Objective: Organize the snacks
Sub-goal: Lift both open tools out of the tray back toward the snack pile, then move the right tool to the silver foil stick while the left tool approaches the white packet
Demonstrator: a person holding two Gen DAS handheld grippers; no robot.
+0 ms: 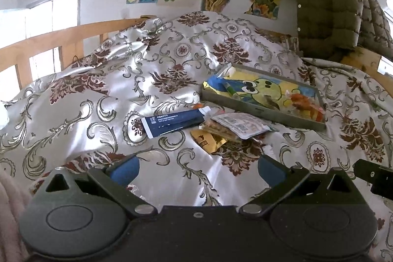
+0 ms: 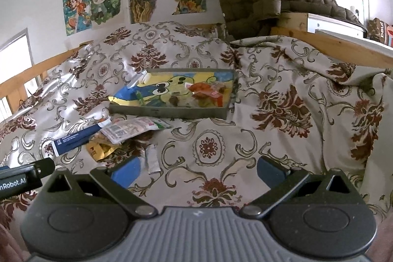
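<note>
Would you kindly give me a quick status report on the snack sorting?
Left tool and right tool open, empty. Tray holds some snacks; navy packet, white packet and gold packet lie outside it on the bedspread. Nothing blocking.

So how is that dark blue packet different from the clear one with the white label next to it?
The dark blue packet is long, narrow and opaque, with a white band at one end; the clear packet is wider and shows snack pieces beneath its white label. The dark blue packet lies flat on the bedspread, while the clear packet rests partly on a gold wrapper. Both lie outside the tray, untouched by either gripper.
</note>
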